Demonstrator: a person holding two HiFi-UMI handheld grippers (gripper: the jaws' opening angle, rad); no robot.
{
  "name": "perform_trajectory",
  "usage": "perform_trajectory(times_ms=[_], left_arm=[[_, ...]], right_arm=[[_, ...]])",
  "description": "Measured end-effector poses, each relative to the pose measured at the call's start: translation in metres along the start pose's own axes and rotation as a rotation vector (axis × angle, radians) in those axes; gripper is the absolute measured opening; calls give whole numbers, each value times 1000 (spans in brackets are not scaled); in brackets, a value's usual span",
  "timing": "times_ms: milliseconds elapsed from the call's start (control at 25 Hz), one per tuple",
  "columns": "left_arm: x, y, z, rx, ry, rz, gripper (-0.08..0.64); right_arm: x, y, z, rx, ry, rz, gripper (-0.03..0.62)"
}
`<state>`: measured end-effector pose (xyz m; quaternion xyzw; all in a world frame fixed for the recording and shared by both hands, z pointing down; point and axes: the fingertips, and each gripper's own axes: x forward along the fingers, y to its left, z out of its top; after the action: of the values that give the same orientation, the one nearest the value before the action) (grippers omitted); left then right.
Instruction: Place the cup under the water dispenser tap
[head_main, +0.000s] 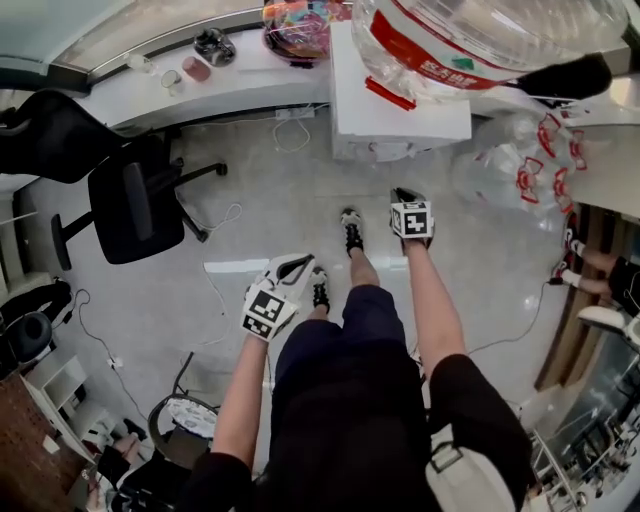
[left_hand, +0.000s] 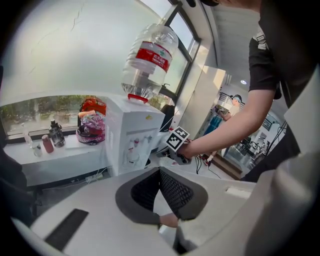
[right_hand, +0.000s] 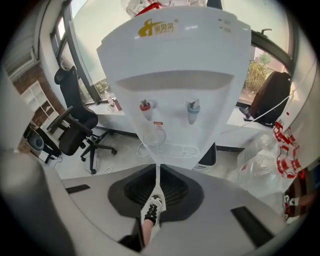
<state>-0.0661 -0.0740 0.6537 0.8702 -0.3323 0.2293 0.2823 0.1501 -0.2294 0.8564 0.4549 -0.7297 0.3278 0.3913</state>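
The white water dispenser (head_main: 395, 105) (right_hand: 175, 75) carries a big bottle (head_main: 480, 35) (left_hand: 150, 60) and stands right before me. A clear cup (right_hand: 154, 137) seems to stand on its drip grille below the red tap (right_hand: 145, 106); the blue tap (right_hand: 193, 107) is beside it. In the left gripper view the cup (left_hand: 132, 156) shows only as a pale round shape. My right gripper (head_main: 401, 193) (right_hand: 157, 167) hangs shut and empty a short way in front of the dispenser. My left gripper (head_main: 303, 262) (left_hand: 160, 171) is lower and further back, also shut with nothing in it.
A black office chair (head_main: 135, 200) (right_hand: 75, 132) stands to the left. A white counter (head_main: 230, 75) with small bottles and a colourful bowl runs behind it. Plastic bags (head_main: 530, 170) (right_hand: 270, 150) lie right of the dispenser. Cables trail over the floor, and my feet (head_main: 350, 230) are just below the grippers.
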Motion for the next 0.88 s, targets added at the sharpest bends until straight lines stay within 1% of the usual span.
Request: perform_trajectory(times_ms=[80, 160, 240, 360, 480, 600, 760, 880], left_arm=[[-3, -2, 3, 6, -1, -8, -2], [-7, -8, 5, 10, 2, -16, -2], [-9, -15, 8, 16, 2, -23, -2], [-11, -21, 13, 32, -1, -40, -2], [-11, -29, 16, 47, 2, -69, -2], [-10, -38, 19, 76, 6, -99, -2], [-12, -46, 30, 119, -3, -124, -2], [-14, -54, 37, 123, -26, -138, -2]], right_arm=[[-12, 7, 1, 13, -14, 29, 7], [-27, 18, 0, 9, -25, 67, 2], [-44, 29, -1, -22, -27, 100, 2], [-69, 47, -2, -92, -43, 140, 0], [-96, 56, -3, -140, -61, 156, 0], [-124, 62, 0, -172, -98, 152, -2], [-150, 71, -14, -147, -105, 162, -3], [-176, 81, -16, -153, -136, 168, -3]])
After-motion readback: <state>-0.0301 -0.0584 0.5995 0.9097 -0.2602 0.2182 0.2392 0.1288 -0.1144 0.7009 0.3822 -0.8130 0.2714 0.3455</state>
